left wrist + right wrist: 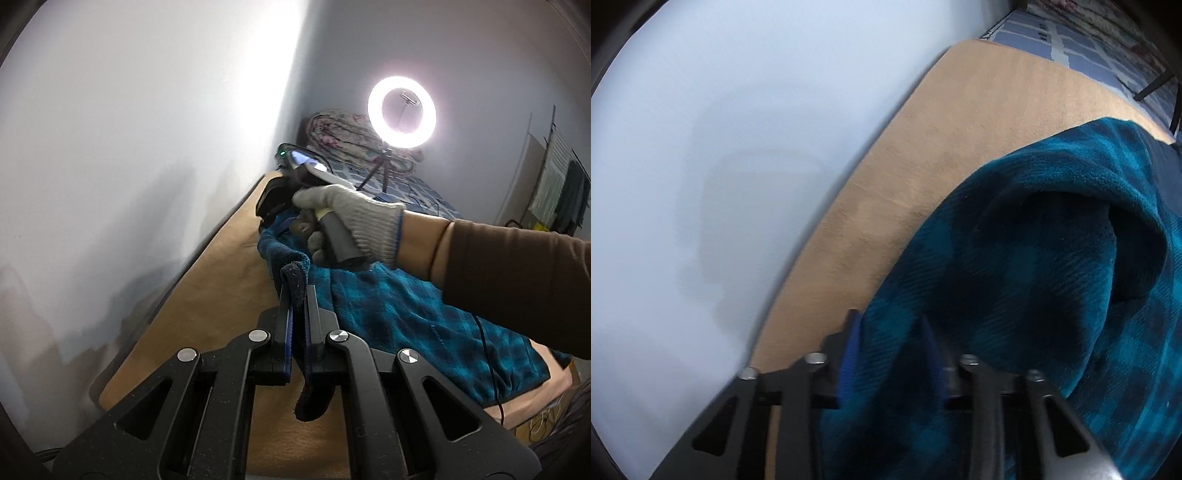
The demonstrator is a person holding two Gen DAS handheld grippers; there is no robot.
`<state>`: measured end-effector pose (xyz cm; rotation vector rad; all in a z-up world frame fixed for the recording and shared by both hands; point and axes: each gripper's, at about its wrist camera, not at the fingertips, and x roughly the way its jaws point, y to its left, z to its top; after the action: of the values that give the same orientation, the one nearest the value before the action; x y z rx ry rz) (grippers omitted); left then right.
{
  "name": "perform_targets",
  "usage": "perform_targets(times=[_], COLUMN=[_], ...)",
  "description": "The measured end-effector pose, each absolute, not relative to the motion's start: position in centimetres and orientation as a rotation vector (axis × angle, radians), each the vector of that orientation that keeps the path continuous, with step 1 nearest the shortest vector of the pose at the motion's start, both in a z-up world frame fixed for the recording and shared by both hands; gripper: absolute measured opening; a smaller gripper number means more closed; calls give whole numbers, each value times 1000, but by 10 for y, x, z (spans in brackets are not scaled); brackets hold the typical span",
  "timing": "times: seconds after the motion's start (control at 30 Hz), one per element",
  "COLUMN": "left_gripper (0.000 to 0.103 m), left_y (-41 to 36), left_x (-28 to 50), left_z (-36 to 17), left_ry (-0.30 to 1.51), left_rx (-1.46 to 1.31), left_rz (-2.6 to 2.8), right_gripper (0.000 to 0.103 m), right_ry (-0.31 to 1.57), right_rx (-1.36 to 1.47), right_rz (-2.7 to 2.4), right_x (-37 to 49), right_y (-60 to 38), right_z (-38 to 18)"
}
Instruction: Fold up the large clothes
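Tan table (207, 295), both jaws seemingly pinching fleece (1015, 277)

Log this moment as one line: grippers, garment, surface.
left gripper: shut on garment edge | right gripper: shut on garment | teal plaid garment: partly lifted off tan table | fold: unfinished

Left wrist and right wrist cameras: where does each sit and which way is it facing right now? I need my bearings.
Left wrist: sits on the left gripper, faces along the tan table toward the ring light; shows its fingers pinching the teal plaid garment, plus the gloved right hand holding the right gripper.
Right wrist: sits on the right gripper, faces low across the table toward the white wall; only its own fingers show, closed on fabric.
Shared: the garment, table and wall.
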<state>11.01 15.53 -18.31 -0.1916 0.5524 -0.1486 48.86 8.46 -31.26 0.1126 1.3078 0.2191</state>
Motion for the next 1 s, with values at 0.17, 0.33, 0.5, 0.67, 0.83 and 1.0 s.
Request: perform_targets(times=[0.17,0.33,0.5,0.67,0.83,1.0], left_gripper=[2,2,2,2,2,2], left_y=[154,140,109,81,60,43], left_x=[107,107,101,95,89,83], left_z=[-183,-180,-182,-190,-202,-212], left_ry=[553,552,548,568,592,638], left_rx=[-155,-84,53,151,228,254], left_rz=[-179,-209,-256,-303,-343,-377], right_gripper=[1,1,1,1,1,1], right_ry=[1269,1187,1099,1038,1027,1064], right_rx=[160,234,390,454,534,583], right_rz=[259,283,288,280,243,191], right_x=[490,483,473,454,432,403], right_y=[64,23,-36,-83,-132,-166], right_z=[-299,-267,-232,-218,-230,-256])
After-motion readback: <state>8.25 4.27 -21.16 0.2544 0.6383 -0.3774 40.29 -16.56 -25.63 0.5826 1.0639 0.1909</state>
